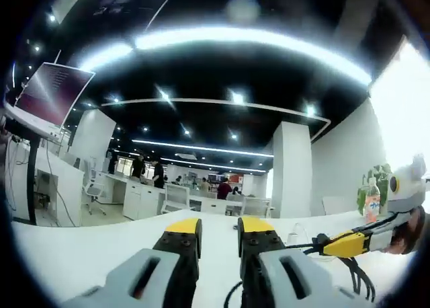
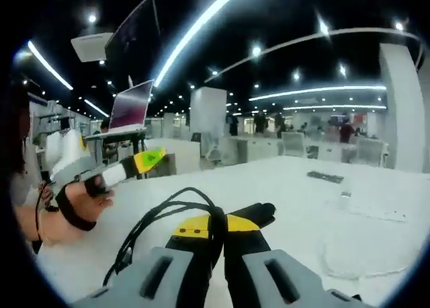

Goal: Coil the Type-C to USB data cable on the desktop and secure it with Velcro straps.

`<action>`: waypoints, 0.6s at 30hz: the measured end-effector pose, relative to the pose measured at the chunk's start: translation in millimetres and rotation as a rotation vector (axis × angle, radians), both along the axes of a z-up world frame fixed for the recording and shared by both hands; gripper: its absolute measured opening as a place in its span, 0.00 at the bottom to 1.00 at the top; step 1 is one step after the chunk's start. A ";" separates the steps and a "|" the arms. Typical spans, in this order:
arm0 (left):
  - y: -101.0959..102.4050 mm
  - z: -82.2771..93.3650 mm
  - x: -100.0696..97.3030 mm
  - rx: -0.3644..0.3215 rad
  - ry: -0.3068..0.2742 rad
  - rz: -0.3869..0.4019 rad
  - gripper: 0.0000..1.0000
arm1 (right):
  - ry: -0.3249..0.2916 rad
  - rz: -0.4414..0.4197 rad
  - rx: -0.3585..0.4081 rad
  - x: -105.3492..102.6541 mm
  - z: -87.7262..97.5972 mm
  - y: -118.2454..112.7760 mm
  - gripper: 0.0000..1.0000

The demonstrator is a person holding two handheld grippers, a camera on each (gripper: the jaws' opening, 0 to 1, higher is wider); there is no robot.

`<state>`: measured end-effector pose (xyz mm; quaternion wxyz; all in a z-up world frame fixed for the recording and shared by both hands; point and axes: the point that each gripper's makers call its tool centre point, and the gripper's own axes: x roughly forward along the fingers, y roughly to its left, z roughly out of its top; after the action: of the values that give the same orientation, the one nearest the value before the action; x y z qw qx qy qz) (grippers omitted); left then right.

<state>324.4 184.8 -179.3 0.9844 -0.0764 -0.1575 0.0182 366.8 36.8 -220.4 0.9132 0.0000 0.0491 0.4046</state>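
Note:
The black data cable (image 2: 168, 210) is gathered in loops, and my right gripper (image 2: 216, 227) is shut on the bundle. The loops arch out to the left of its jaws, and a flat black end (image 2: 263, 212) pokes past the right jaw tip. In the left gripper view the right gripper (image 1: 346, 244) comes in from the right with the cable (image 1: 356, 278) hanging below it. My left gripper (image 1: 220, 231) stands open over the white table (image 1: 101, 251) with nothing between its jaws. A hand (image 2: 70, 204) holds the left gripper (image 2: 144, 160) at the left of the right gripper view.
A dark flat strip (image 2: 326, 177) and a small white item (image 2: 344, 200) lie farther out on the table. A thin white cable (image 2: 349, 264) curls near the right gripper. A bottle and a plant (image 1: 371, 194) stand at the table's right end. A raised laptop (image 2: 131, 106) sits at the left.

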 end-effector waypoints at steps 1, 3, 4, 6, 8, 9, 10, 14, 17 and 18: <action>1.5 -1.2 0.7 -0.005 0.005 0.003 0.21 | 0.018 -0.007 0.012 5.1 -0.6 5.3 0.05; 5.8 -3.8 1.5 -0.018 0.014 0.011 0.21 | 0.050 -0.067 0.051 25.1 -0.5 20.1 0.06; 6.5 -3.8 1.4 -0.021 0.014 0.013 0.21 | 0.053 -0.085 0.060 32.2 -0.2 26.9 0.07; 6.8 -3.5 1.2 -0.026 0.012 0.012 0.21 | 0.045 -0.101 0.054 39.7 1.4 35.6 0.11; 5.3 -4.5 1.6 -0.020 0.018 0.009 0.21 | 0.008 -0.144 0.086 42.5 13.9 31.4 0.14; 3.4 -5.2 2.1 -0.012 0.022 0.006 0.21 | -0.021 -0.153 0.122 39.9 24.0 23.4 0.15; 0.9 -6.0 2.6 0.000 0.027 0.005 0.21 | -0.038 -0.160 0.118 37.3 27.4 14.8 0.15; -13.0 -7.5 3.1 0.028 0.045 -0.026 0.21 | -0.096 -0.232 0.074 20.4 35.5 -45.8 0.15; -28.2 -6.7 1.6 0.013 0.048 -0.080 0.21 | -0.133 -0.316 0.125 7.2 48.8 -110.0 0.15; -32.7 -6.4 1.3 0.024 0.046 -0.084 0.21 | -0.153 -0.352 0.113 2.9 51.9 -132.8 0.15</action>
<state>325.7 152.1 -185.7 0.9885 -0.0709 -0.1318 -0.0233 369.7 -96.0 -168.5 0.9694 0.0288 -0.0441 0.2396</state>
